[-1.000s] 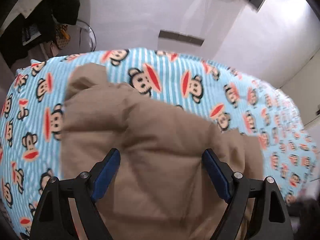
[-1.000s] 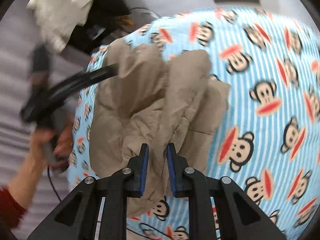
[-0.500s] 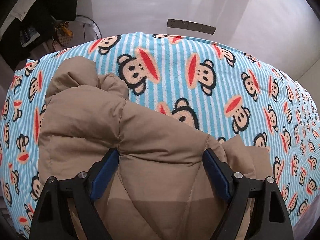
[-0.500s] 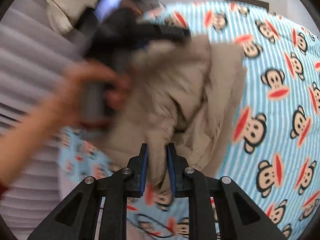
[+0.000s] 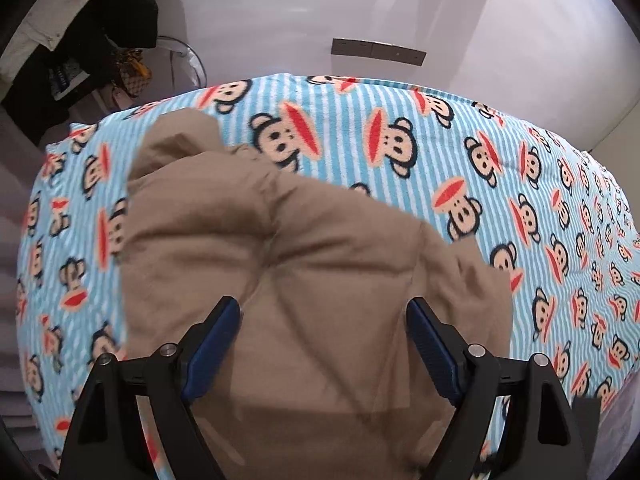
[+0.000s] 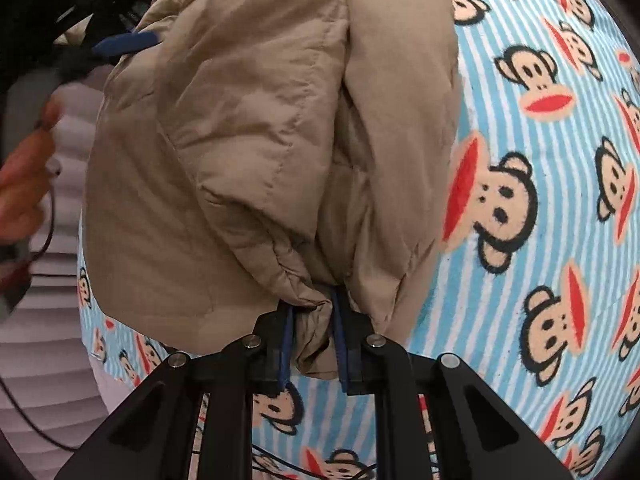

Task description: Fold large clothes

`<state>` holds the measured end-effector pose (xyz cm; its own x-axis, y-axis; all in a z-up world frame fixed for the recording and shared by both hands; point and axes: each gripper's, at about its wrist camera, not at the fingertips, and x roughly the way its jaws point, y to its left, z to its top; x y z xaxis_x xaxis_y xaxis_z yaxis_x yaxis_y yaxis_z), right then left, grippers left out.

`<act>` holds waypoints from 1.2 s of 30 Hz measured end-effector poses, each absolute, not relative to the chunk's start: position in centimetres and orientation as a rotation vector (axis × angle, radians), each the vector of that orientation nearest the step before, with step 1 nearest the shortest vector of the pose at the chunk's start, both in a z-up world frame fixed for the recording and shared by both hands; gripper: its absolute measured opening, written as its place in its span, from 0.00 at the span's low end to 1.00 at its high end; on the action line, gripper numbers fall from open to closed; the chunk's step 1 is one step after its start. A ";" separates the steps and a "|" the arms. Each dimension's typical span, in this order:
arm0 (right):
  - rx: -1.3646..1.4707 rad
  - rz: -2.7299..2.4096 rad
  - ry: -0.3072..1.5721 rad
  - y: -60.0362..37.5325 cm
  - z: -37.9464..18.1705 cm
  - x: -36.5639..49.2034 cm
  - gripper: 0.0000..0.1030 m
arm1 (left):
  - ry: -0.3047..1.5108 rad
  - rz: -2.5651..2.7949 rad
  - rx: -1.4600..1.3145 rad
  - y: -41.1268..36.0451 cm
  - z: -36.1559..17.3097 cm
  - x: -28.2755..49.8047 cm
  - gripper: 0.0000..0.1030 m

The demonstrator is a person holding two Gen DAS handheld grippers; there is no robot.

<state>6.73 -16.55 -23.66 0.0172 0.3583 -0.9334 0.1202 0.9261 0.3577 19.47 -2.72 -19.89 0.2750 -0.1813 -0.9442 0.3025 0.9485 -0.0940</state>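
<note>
Tan padded jacket (image 5: 280,264) bunched on monkey-print bed cover (image 5: 460,152), toward its left side.

Right gripper (image 6: 312,336): jaws nearly closed, tightening, pinching gathered jacket edge.

Left gripper (image 5: 324,340): jaws wide, straddling jacket bulk, no clamp visible.

Step, by my reading: lay held edge down over body. Lower evenly, keep pinch until fabric rests, smooth puffiness.

Jacket long axis near-to-far, hood-like end farthest.

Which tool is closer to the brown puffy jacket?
Right. The right tool pinches a bunch of the jacket, its jaws closing. The left tool is wide open just above it.
</note>
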 end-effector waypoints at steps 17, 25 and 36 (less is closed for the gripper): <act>0.428 0.117 1.608 -17.6 -20.8 7.1 0.21 | 1.334 -0.175 0.092 6.0 -16.2 6.5 0.84; 0.442 0.091 1.631 -18.0 -20.2 7.2 0.21 | 1.334 -0.141 0.048 7.8 -15.5 4.6 1.00; 0.387 0.038 1.654 -17.2 -22.2 7.4 0.25 | 1.342 -0.066 0.107 8.1 -15.5 4.2 1.00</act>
